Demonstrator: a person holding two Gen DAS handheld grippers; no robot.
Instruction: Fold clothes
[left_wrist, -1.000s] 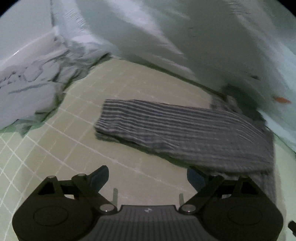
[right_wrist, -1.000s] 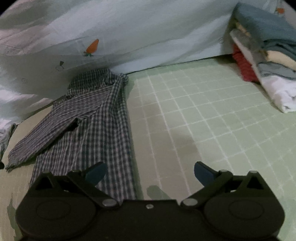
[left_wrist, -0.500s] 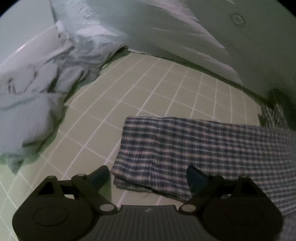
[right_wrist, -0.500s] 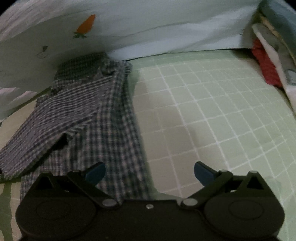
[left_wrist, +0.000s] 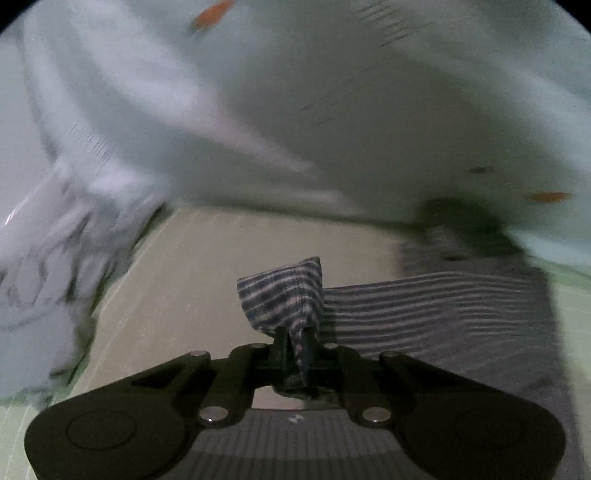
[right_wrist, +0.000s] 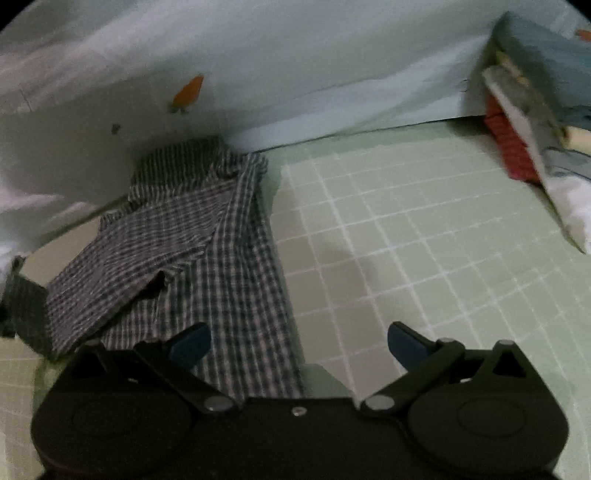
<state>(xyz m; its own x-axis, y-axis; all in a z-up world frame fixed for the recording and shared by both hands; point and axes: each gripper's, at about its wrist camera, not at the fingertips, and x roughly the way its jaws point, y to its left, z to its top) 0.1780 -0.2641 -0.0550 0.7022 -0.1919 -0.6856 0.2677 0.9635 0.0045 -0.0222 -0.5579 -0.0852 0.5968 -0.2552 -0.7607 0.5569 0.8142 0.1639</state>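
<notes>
1. The left gripper (left_wrist: 295, 345) is pinching a cuff of the shirt (left_wrist: 436, 314), jaws closed on the fabric, which is bunching up above the fingers.
2. The right gripper (right_wrist: 299, 341) is hovering with jaws spread wide, gripping nothing.
3. The shirt (right_wrist: 207, 251) is lying on the mat (right_wrist: 424, 240), its far end touching the sheet (right_wrist: 295, 55).
4. A clothes stack (right_wrist: 535, 122) is sitting at far right.
</notes>
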